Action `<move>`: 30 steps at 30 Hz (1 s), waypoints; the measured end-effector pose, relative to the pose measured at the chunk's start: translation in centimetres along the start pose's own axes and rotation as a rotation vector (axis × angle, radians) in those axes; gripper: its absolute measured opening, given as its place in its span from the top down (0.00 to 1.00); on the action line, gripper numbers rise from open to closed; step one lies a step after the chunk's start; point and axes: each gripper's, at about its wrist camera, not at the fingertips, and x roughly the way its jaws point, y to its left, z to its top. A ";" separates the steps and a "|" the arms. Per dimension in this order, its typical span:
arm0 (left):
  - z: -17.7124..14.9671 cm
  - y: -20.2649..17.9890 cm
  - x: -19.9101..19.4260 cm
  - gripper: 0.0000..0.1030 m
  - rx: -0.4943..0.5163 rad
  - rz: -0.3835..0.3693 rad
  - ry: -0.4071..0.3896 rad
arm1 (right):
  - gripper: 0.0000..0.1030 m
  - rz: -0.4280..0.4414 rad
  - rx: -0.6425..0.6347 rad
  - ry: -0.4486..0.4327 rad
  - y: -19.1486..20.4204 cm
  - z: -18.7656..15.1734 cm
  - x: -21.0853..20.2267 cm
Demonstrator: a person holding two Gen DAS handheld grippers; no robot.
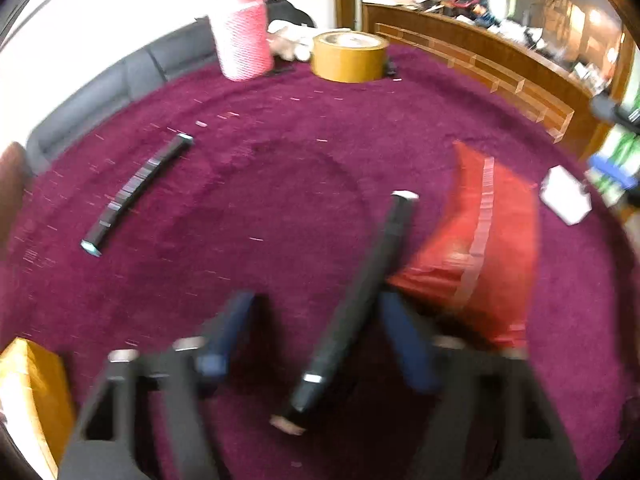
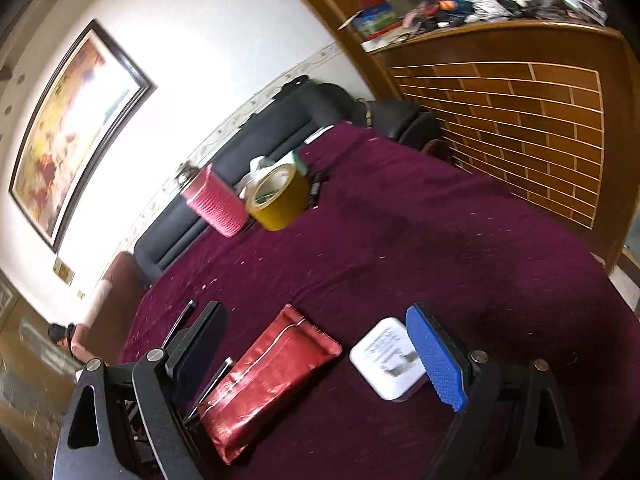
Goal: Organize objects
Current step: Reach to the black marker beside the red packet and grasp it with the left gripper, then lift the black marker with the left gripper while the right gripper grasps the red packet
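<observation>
On the maroon tablecloth (image 1: 280, 200) a long black bar (image 1: 360, 288) lies between the fingers of my left gripper (image 1: 316, 300). The right blue pad touches it and the left pad stands apart from it, so the jaws are open. A second black bar (image 1: 136, 192) lies further left. A red pouch (image 1: 480, 248) rests just right of the gripper, with a white box (image 1: 566, 196) beyond it. In the right wrist view my right gripper (image 2: 314, 310) hangs wide open over the red pouch (image 2: 272, 380) and the white box (image 2: 386, 360), holding nothing.
A pink bottle (image 1: 240, 40) and a brown tape roll (image 1: 348, 56) stand at the table's far side. A dark sofa (image 2: 224, 184) runs behind the table and a wooden counter (image 2: 500, 120) stands to the right. A person (image 2: 68, 340) crouches at the lower left.
</observation>
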 end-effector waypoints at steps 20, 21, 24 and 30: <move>-2.2 -4.5 -1.9 0.87 -0.016 0.040 -0.004 | 0.09 -0.064 -0.104 0.046 1.4 -1.4 1.8; -2.5 -4.1 -2.4 0.87 -0.037 0.036 -0.004 | 0.09 -0.067 -0.113 0.047 1.6 -1.5 1.9; -3.5 -2.9 -5.0 0.87 -0.093 0.044 -0.046 | 0.09 -0.065 -0.135 0.046 2.1 -1.9 1.8; -6.6 -0.6 -12.0 0.86 -0.202 0.020 -0.146 | 0.09 0.011 -0.091 0.072 3.6 -2.8 0.3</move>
